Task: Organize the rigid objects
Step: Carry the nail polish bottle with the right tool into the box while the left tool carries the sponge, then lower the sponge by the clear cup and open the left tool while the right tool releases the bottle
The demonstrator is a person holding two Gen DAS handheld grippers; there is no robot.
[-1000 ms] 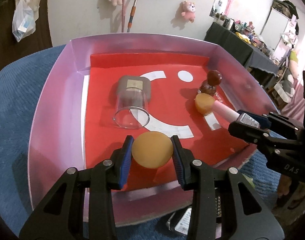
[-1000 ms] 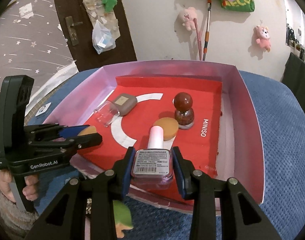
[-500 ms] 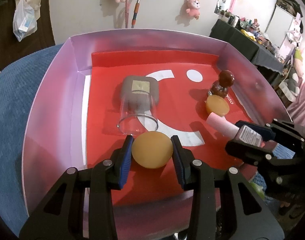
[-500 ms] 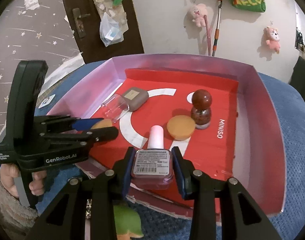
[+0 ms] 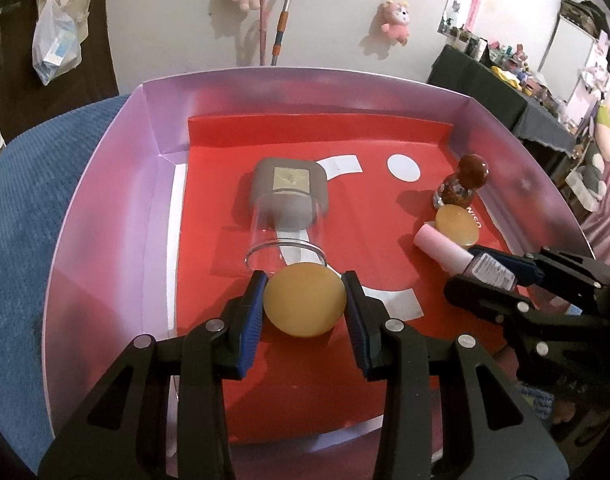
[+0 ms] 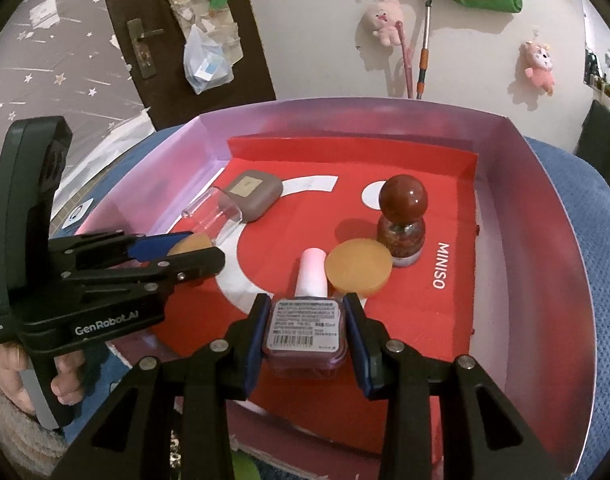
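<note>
My left gripper (image 5: 303,302) is shut on an orange round disc (image 5: 303,304) and holds it over the front of the pink box (image 5: 105,184) with the red floor. My right gripper (image 6: 307,330) is shut on a pink nail polish bottle (image 6: 305,330) with a pale pink cap, over the box's right front. In the box lie a clear cup (image 5: 285,244) on its side, a grey-brown case (image 5: 291,188), a second orange disc (image 6: 358,266) and a brown round-topped bottle (image 6: 403,216) standing upright. The right gripper also shows in the left wrist view (image 5: 489,280).
The box sits on a blue textured cover (image 5: 29,200). A green object (image 6: 241,466) lies below the box's front edge. A door, a wall with plush toys and a mop handle stand behind. Cluttered shelves are at the far right.
Both grippers have moved forward over the box floor with their objects. The left disc now sits near the cup's mouth; the polish cap has come close to the second disc.
</note>
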